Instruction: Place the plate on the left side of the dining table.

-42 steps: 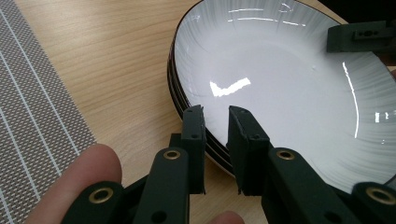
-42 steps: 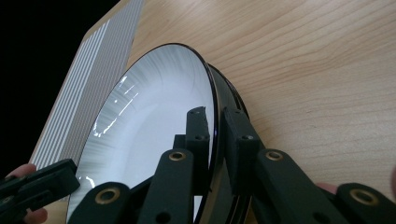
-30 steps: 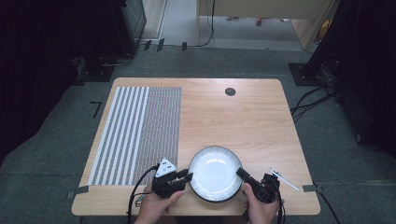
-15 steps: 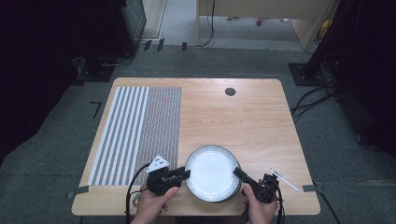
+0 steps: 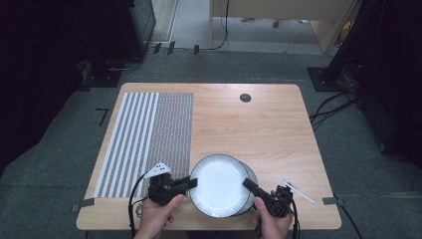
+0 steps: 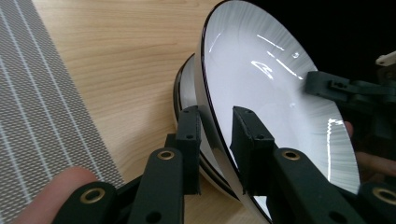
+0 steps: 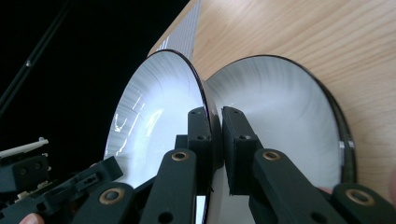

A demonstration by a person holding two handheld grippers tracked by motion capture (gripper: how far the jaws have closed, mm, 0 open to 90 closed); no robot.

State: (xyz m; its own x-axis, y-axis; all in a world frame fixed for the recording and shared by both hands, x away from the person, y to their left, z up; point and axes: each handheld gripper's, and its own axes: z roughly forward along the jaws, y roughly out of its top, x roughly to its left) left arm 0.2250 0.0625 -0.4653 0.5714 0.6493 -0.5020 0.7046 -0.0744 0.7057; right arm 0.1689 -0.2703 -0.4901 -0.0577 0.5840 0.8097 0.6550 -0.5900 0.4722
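A white top plate (image 5: 219, 185) with a thin dark rim hangs tilted just above a stack of like plates (image 5: 253, 178) near the table's front edge. My left gripper (image 5: 191, 183) is shut on its left rim, and its jaws have just been closing. In the left gripper view the rim of the top plate (image 6: 271, 93) runs between the jaws of the left gripper (image 6: 217, 126), with the lower plates (image 6: 186, 84) beneath. My right gripper (image 5: 246, 183) is shut on the right rim. The right gripper view shows the right gripper (image 7: 214, 121) pinching the top plate (image 7: 154, 112) beside a lower plate (image 7: 280, 116).
A grey striped placemat (image 5: 144, 139) covers the left part of the wooden table (image 5: 259, 129). A small black round cap (image 5: 245, 97) sits at the far edge. Both hands come in at the front edge. Dark furniture and cables surround the table.
The top plate has shifted a little to the left and tilted up off the stack, so the lower plate shows at its right. The left gripper moved left with it.
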